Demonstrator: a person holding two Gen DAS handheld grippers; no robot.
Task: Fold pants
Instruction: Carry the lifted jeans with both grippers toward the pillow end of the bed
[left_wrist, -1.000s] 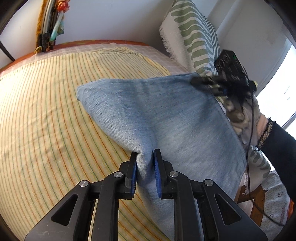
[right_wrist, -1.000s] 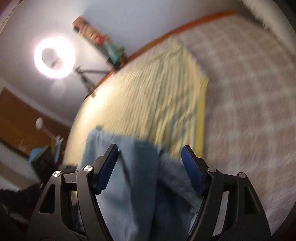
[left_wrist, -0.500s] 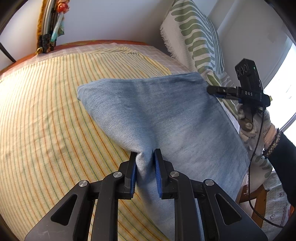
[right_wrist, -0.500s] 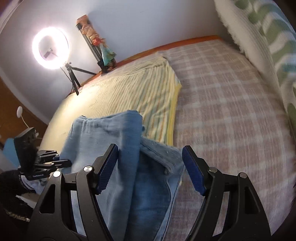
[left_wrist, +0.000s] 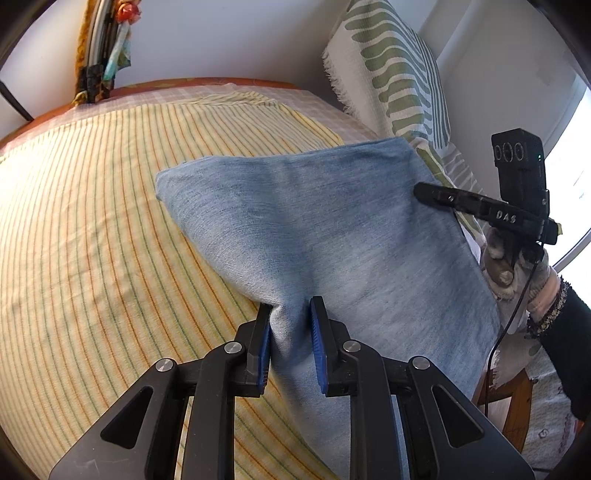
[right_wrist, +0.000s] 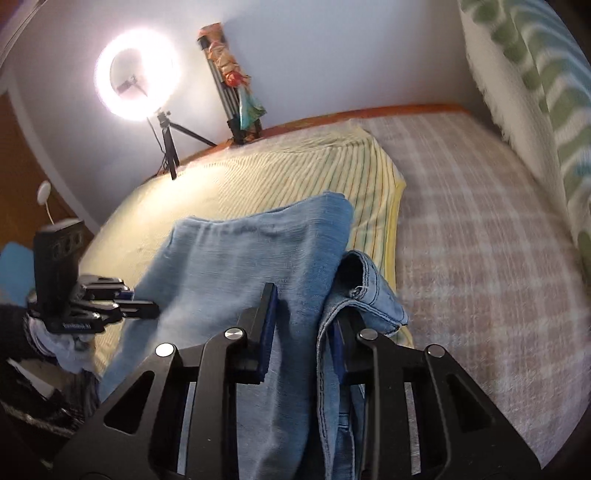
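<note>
Light blue jeans (left_wrist: 317, 229) lie partly folded on the yellow striped bedspread (left_wrist: 92, 240). My left gripper (left_wrist: 290, 321) is shut on a bunched near edge of the jeans. In the right wrist view the jeans (right_wrist: 236, 273) hang between the fingers of my right gripper (right_wrist: 303, 314), which is shut on the denim, with the stitched waistband edge (right_wrist: 369, 291) curling over the right finger. The right gripper also shows in the left wrist view (left_wrist: 424, 194) at the jeans' right edge. The left gripper shows in the right wrist view (right_wrist: 147, 308) at the left.
A green-patterned white cushion (left_wrist: 399, 74) stands at the bed's right side. A ring light on a tripod (right_wrist: 138, 81) and a bundle of poles (right_wrist: 232, 85) stand by the wall. A wooden stool (left_wrist: 509, 398) is beside the bed.
My right gripper has closed from wide open onto the jeans' edge near the waistband. The left gripper has kept its hold and barely moved.
</note>
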